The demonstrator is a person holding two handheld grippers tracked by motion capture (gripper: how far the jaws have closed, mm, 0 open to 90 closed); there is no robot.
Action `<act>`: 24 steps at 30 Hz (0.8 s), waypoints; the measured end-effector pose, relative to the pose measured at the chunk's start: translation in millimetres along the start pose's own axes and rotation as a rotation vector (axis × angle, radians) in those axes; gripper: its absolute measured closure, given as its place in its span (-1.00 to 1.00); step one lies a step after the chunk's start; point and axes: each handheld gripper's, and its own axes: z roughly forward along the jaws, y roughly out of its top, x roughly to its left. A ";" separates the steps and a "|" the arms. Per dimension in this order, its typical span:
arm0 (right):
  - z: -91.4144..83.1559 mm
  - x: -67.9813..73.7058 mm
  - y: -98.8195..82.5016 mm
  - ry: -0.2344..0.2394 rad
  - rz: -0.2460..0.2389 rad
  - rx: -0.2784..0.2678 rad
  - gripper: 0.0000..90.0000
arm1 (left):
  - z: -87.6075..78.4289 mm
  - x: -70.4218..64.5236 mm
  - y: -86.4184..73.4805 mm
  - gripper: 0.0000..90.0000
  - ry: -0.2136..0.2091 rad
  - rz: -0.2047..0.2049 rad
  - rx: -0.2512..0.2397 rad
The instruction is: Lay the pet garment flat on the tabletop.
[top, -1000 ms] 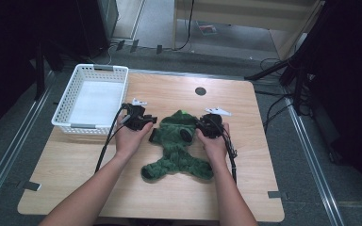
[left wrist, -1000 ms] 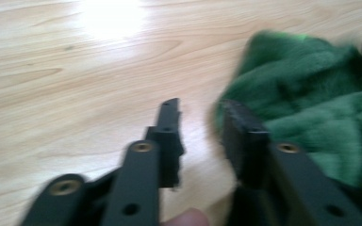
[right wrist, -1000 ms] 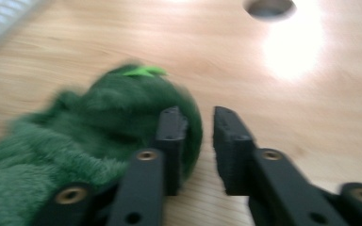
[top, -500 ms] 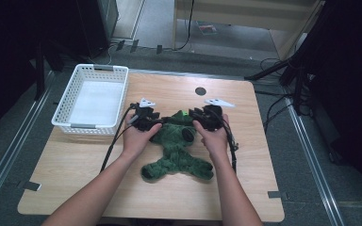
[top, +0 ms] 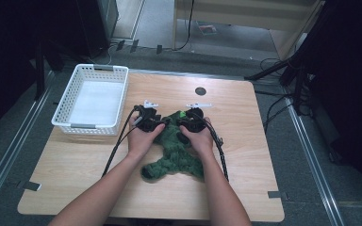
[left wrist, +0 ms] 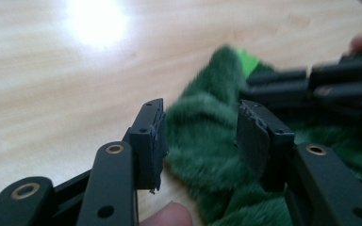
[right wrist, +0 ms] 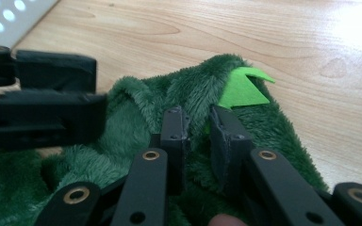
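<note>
Green plush toy (top: 174, 148) lies near the middle of the wooden table (top: 245, 141), spread flat with its far end between the two grippers and its near end between the person's forearms. Left gripper (top: 147, 120) sits at the toy's far left edge; in the left gripper view its jaws stand moderately apart, having just been opening, with a fold of green fur (left wrist: 202, 136) between the pads but not squeezed by them. Right gripper (top: 192, 123) rests on the toy's far right part; in the right gripper view its jaws have just been closing and stand narrow, pinching a ridge of plush (right wrist: 195, 101) beside a bright green felt piece (right wrist: 242, 87). Both hands lie over the toy, the left hand (top: 141, 139) and right hand (top: 199, 141) close together. A white perforated basket (top: 66, 110) stands at the table's far left, apart from the toy. A small dark round mark (top: 200, 91) sits on the table beyond the grippers.
</note>
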 end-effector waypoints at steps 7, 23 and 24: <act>-56.3 4.1 -3.0 0.010 -0.016 -0.287 0.46 | 8.6 -1.7 -3.8 0.17 -0.011 0.041 0.039; -104.4 11.1 -52.6 -0.027 -0.037 -0.180 1.00 | -28.8 -4.2 -49.7 0.10 -0.047 0.099 0.031; -105.2 6.2 -55.8 -0.076 -0.040 -0.169 1.00 | -29.1 -2.6 -49.8 0.10 -0.051 0.095 0.023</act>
